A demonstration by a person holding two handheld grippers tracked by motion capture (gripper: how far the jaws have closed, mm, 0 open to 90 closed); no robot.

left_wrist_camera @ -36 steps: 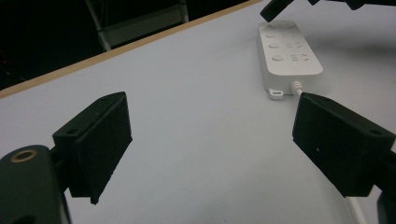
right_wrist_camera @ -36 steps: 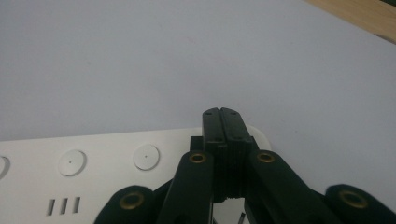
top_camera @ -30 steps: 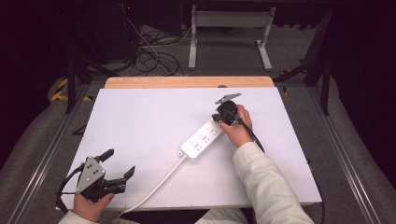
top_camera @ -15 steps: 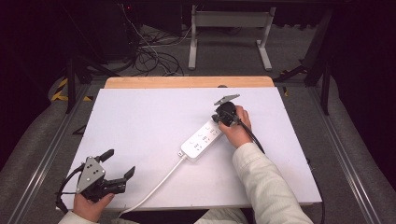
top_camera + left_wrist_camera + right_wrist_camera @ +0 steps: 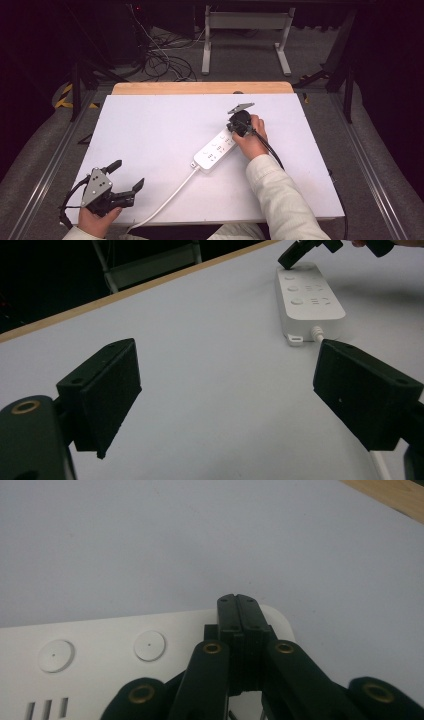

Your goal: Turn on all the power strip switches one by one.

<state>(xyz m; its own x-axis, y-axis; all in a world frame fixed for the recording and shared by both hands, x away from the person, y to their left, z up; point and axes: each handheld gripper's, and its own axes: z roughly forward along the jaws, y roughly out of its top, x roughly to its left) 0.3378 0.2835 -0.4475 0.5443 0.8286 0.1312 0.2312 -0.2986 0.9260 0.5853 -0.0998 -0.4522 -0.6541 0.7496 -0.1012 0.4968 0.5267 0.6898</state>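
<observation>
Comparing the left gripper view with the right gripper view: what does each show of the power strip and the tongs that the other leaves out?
Left gripper view alone: the left tongs open above bare white table, the power strip at a distance with its cable end, and the table's wooden edge.

Right gripper view alone: the right tongs seen along their own length, jaws shut together, with two round buttons beside them.

Shared: the white power strip, and the right tongs tip down on its far end.
</observation>
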